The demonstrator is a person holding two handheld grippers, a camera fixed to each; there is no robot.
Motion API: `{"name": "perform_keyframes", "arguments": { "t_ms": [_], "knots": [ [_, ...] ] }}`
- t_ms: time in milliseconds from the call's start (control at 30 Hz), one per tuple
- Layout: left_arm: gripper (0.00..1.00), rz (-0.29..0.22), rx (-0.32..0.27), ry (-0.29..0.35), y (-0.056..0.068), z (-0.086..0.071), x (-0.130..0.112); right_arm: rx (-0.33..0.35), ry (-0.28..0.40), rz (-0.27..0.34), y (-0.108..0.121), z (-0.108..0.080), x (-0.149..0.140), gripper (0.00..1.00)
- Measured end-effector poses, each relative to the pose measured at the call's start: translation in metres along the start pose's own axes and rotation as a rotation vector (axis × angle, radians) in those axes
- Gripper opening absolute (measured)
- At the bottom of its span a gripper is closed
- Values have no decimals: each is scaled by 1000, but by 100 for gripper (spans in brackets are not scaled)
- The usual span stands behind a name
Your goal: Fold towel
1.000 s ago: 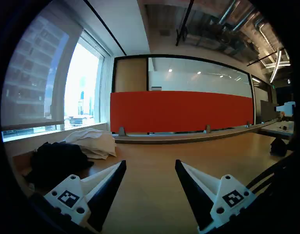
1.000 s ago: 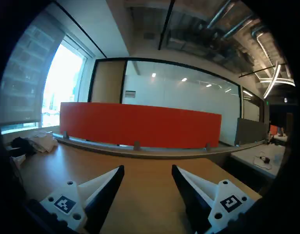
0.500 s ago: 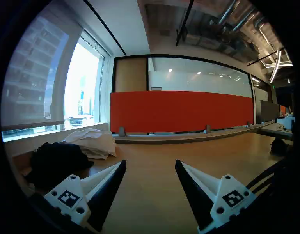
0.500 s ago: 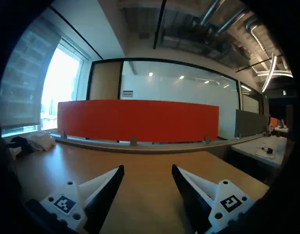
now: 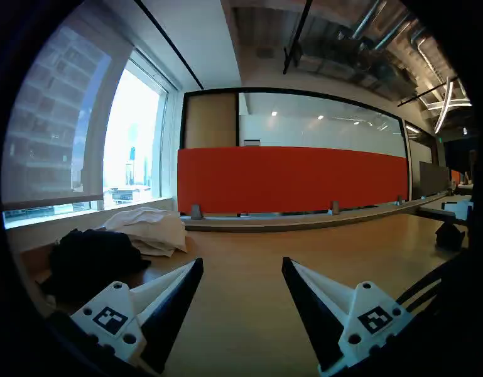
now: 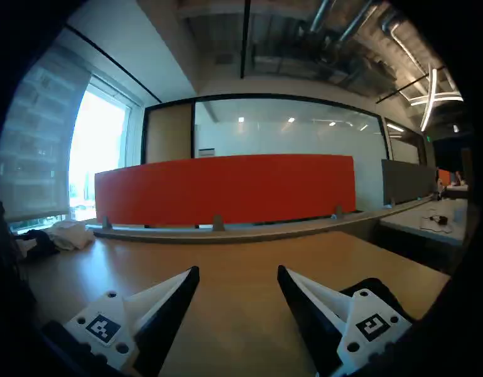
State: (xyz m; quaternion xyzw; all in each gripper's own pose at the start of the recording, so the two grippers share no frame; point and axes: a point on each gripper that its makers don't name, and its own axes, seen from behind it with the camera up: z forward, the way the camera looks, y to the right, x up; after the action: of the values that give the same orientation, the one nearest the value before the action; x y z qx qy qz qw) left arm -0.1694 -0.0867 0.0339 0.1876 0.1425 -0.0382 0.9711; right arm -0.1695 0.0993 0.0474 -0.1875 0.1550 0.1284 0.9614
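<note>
**A:** How do the tools stand?

**B:** The left tool (image 5: 242, 259) has its two fingers spread wide, with bare counter (image 5: 254, 295) showing in the gap. The right tool (image 6: 238, 268) is the same: fingers apart, gripping nothing.

**A:** And the towel?

**B:** The towel (image 5: 150, 229) is a white, rumpled heap, loosely bunched into soft folds. It lies at the counter's far left end, below the window (image 5: 131, 151), well apart from both tools. Just beside it, on the side nearer the left tool, sits a dark cloth (image 5: 93, 257), bunched up as well (the two seem to meet at the edge, though I cannot tell for sure).

**A:** How are the tools held?

**B:** Both are low and roughly level, pointing across the counter toward the red divider (image 5: 291, 179). Whether they rest on the wood or hang just above it, I cannot tell. In the right gripper view the towel looks small and sits far off to the left, so that tool is the farther of the two from it.

**A:** The surface and the room?

**B:** The counter is smooth, light wood with a soft sheen. The red divider runs along its far edge on small grey feet. Behind it is a glass wall (image 5: 316, 129), and overhead are exposed ceiling pipes (image 5: 367, 25) and bright light strips (image 5: 445, 103). Off to the right stands a neighbouring desk (image 6: 429, 220), with items on it too small to make out.
</note>
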Motion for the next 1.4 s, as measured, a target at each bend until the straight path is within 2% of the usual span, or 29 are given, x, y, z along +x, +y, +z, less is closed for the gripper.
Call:
{"name": "perform_keyframes", "arguments": {
  "t_ms": [333, 1400],
  "knots": [
    [93, 0, 0, 0, 0, 0, 0, -9, -11, 26, 9, 1, -11, 97],
    [93, 0, 0, 0, 0, 0, 0, 11, 12, -61, -1, -6, -11, 97]
  ]
}}
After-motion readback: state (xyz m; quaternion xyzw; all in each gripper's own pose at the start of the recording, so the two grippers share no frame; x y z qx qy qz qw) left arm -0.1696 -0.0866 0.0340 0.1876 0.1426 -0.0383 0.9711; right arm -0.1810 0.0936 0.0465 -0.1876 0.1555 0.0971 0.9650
